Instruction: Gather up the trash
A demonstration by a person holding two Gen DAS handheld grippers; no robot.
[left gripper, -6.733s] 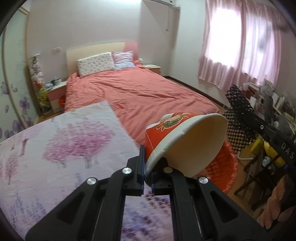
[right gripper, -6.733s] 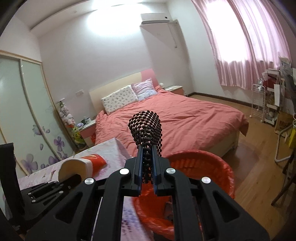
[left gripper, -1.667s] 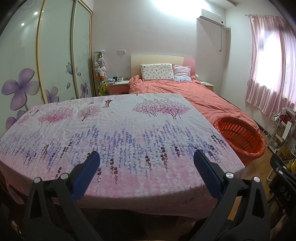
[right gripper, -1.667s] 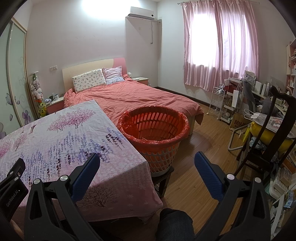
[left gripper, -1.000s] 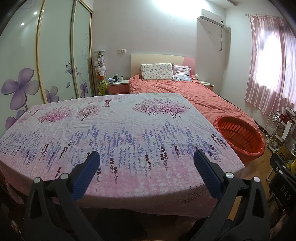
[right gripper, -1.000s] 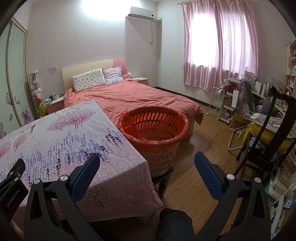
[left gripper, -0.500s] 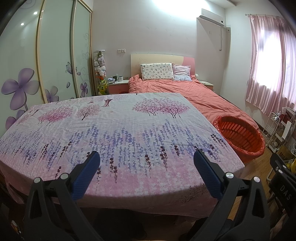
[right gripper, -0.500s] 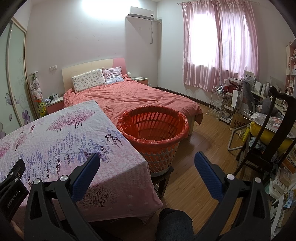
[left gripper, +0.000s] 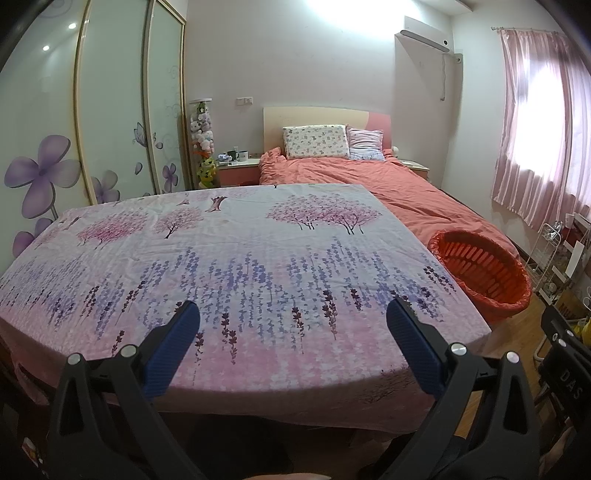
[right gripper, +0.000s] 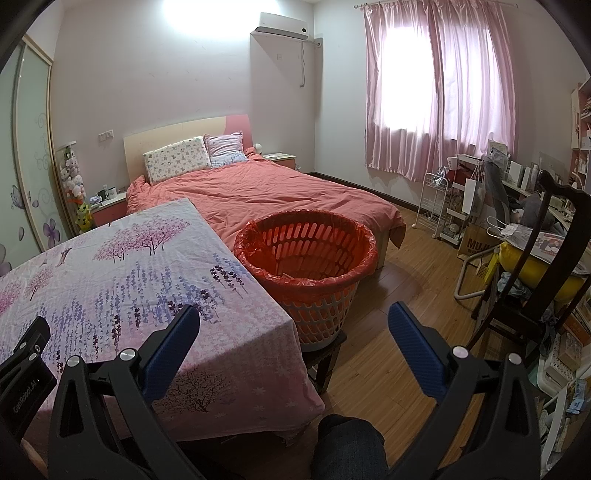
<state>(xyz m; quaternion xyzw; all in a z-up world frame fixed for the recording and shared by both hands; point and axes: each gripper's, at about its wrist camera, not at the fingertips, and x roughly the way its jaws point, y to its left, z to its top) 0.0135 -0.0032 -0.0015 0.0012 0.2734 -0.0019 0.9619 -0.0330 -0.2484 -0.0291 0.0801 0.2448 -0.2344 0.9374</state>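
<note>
Since 6.7 s ago you've dropped both items and pulled back. Your left gripper point(left gripper: 293, 317) and right gripper point(right gripper: 293, 321) both hang spread wide, empty. Floral tablecloth point(left gripper: 240, 258) lies ahead of the left; the red-lined basket point(right gripper: 306, 254) sits just beyond the right, touching the cloth's edge.

black grippers point(left gripper: 293, 314), blue ribbed pads point(left gripper: 173, 341), silver screws

Bright room: ceiling lamp glare point(left gripper: 332, 11) washes the wall, daylight blows out the pink curtains point(right gripper: 436, 85); sharp focus, fisheye bending and dark corners at edges
</note>
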